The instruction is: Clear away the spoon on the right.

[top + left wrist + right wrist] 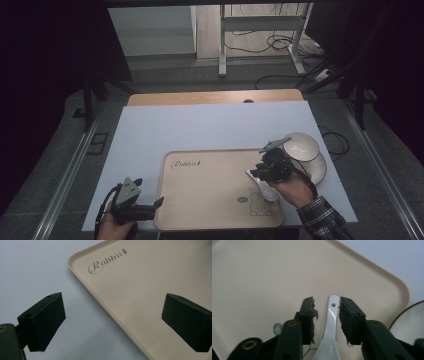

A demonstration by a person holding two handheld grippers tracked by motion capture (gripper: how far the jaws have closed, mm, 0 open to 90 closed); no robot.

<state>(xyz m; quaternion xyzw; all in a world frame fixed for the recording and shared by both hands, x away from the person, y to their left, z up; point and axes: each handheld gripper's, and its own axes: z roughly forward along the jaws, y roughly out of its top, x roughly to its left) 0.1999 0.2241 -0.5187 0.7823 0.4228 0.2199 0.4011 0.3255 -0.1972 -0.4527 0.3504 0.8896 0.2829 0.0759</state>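
1. I have my right tool (262,176) low over the right side of the tray (210,200), with its jaws either side of the handle of a white spoon (265,190).
2. In the right gripper view the spoon (331,322) handle runs up between the two jaws. One jaw sits close against it, and there is a visible gap on the other side, so I read the jaws as slightly apart and not clamped.
3. The spoon lies on the tray, bowl end near the rabbit drawing (259,205).
4. A white bowl (301,146) sits on a plate (318,170) on the worktop (200,125), just beside the tray's right edge.
5. My left tool (150,207) rests at the tray's near left corner with its jaws wide apart. One jaw is over the tray (140,290) and one over the worktop (37,265), nothing between them.
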